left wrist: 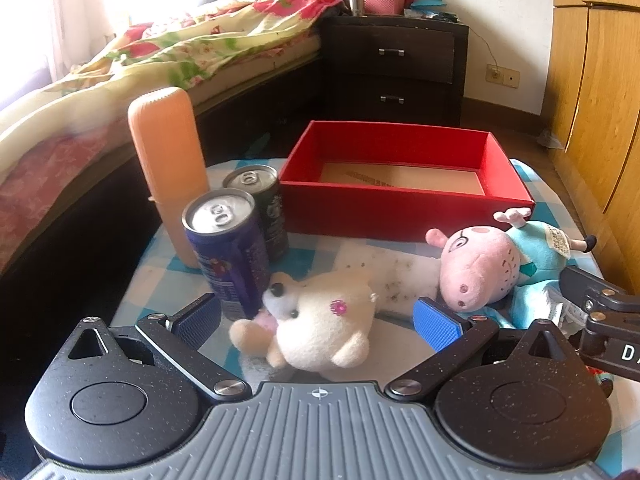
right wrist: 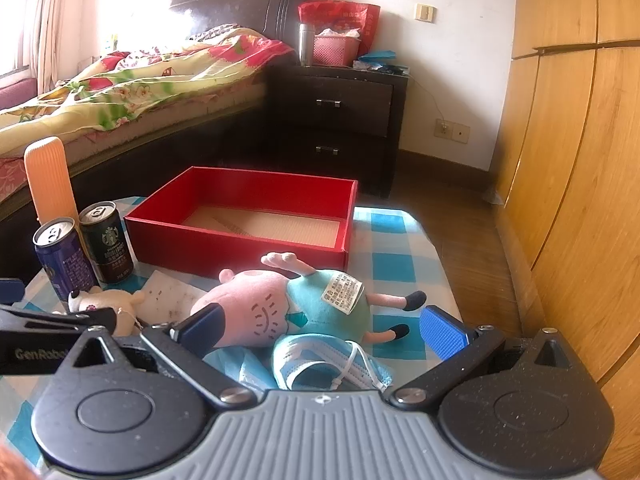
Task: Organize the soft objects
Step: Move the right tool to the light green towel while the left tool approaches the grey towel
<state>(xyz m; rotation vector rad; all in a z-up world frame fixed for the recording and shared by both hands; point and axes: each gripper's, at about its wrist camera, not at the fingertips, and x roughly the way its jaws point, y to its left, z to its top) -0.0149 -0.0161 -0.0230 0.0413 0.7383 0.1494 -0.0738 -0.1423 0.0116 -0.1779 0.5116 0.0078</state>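
Left gripper [left wrist: 318, 318] spread wide around cream plush bear [left wrist: 320, 332]; right gripper [right wrist: 320, 330] spread wide around pink pig plush in teal shirt [right wrist: 288, 304].

Bedroom. Bed [right wrist: 132, 92] far left, flowered quilt, bright window [right wrist: 24, 20] glare. Dark nightstand [right wrist: 340, 120] against white wall [right wrist: 460, 60]. Wooden wardrobe [right wrist: 580, 160] right; wood floor [right wrist: 460, 232].

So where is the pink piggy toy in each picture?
Left wrist view: the pig plush lies at the right, in front of the red box's right corner, beside the white bear.
Right wrist view: the pig plush lies in the lower middle, between the open right tool's fingers.
Shared landmark: the red box just behind it in both.
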